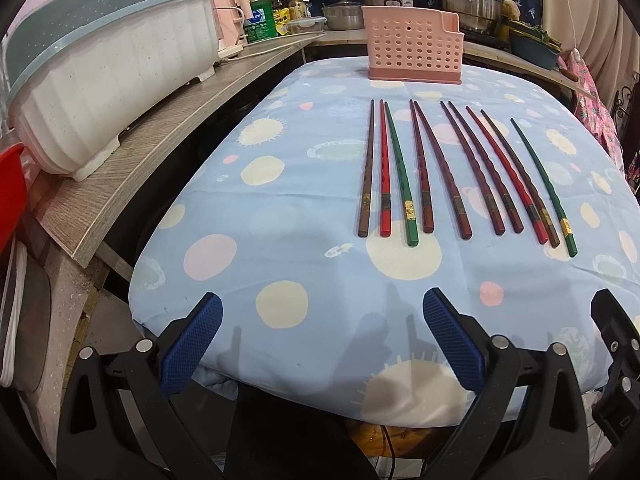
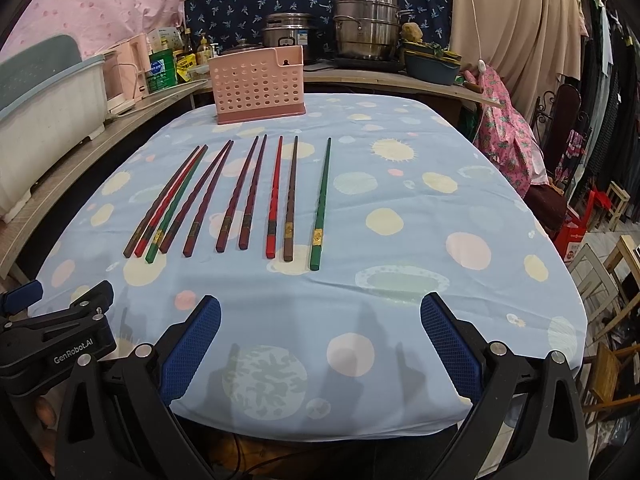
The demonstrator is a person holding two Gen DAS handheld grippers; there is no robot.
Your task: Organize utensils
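**Lacquered sticks, thin and slick, wait in a row**

Lacquered chopsticks [image 2: 240, 200] lie side by side on the cloth-covered surface [image 2: 400, 240], ten of them: brown, red, green and dark maroon, tips pointing away toward the pink holder [image 2: 258, 84] that stands at the far edge. The three at the left end of the row touch or nearly touch; the green one [image 2: 321, 204] at the right end lies apart from its neighbours.

Both tongs hover over the near edge, well short of the row. The left tongs [image 1: 322, 344] are spread wide with nothing between the blue pads, and so are the right tongs [image 2: 320, 344].

Each stick looks light, stiff and glossy, so it will likely roll or slip under a careless pinch. The soft cloth should give a little, letting a pad dig under. The best hold seems to be the thick, squarer butt end near the gold band, pinched across its width. The lone green stick offers the clearest approach; the crowded left group risks catching two at once.
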